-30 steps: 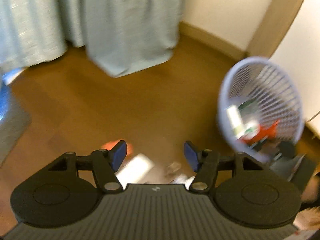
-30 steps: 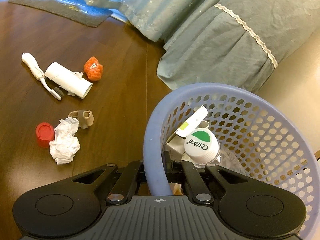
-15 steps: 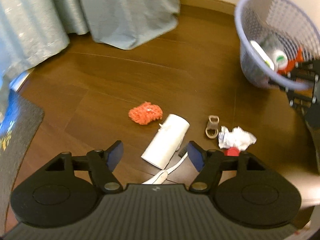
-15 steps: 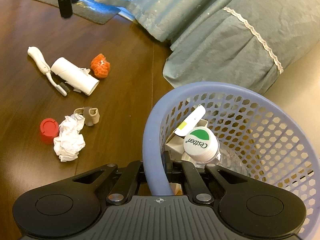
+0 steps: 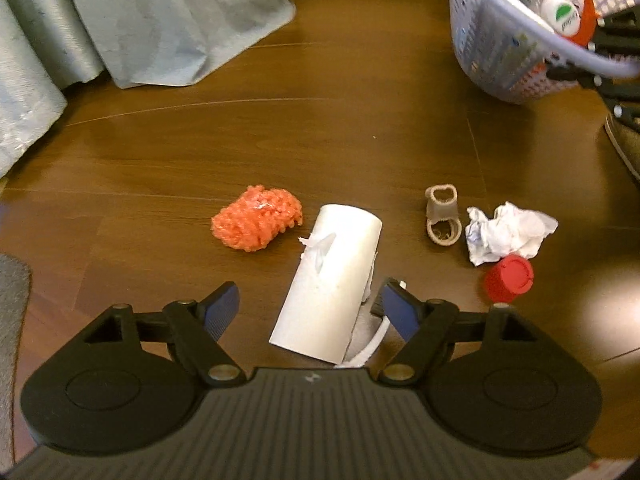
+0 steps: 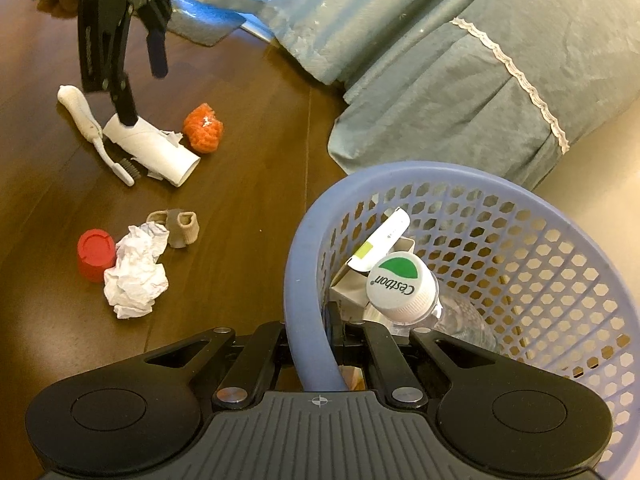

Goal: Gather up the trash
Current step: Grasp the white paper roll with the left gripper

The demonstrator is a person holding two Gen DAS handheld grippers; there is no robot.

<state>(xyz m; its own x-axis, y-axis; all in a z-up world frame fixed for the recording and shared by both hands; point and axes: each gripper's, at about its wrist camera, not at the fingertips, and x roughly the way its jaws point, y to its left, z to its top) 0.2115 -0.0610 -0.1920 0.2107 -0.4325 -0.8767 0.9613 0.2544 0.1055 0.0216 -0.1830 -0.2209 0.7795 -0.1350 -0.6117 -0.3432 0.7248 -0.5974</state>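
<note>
Left gripper (image 5: pixel 311 304) jaws opening, blue pads spread wide, nothing pressed yet. Between them: the near end of the white cardboard tube (image 5: pixel 334 280), lying flat on the wood floor (image 5: pixel 280 140). Tube's long axis runs away from the jaws, leaning a little to the right at its far end, so the pads sit to either side of its width. From the right wrist view the left gripper (image 6: pixel 144 96) hangs over the tube (image 6: pixel 154 148), one finger tip down at the tube's end, the other clear of it; contact there I cannot tell.

Just beside the right pad, partly under the tube: a white toothbrush (image 5: pixel 372 344), close enough to get pinched along with it.

Outward: orange scrubby (image 5: pixel 256 222) left of the tube's far end, apart from it. To the right, a tan fabric loop (image 5: pixel 440 216), crumpled paper (image 5: pixel 506 232), red cap (image 5: pixel 509 278) touching the paper.

Far right: lavender basket (image 6: pixel 304 264), its rim clenched in the right gripper (image 6: pixel 336 344), jaws fully closed on it. The left hand is the nearer one to the tube, and the free one.

Against half a second ago: the left gripper has come down, the jaws stand wider, and the tube, then ahead of the pads, now lies between them. The right gripper and basket are unchanged.
</note>
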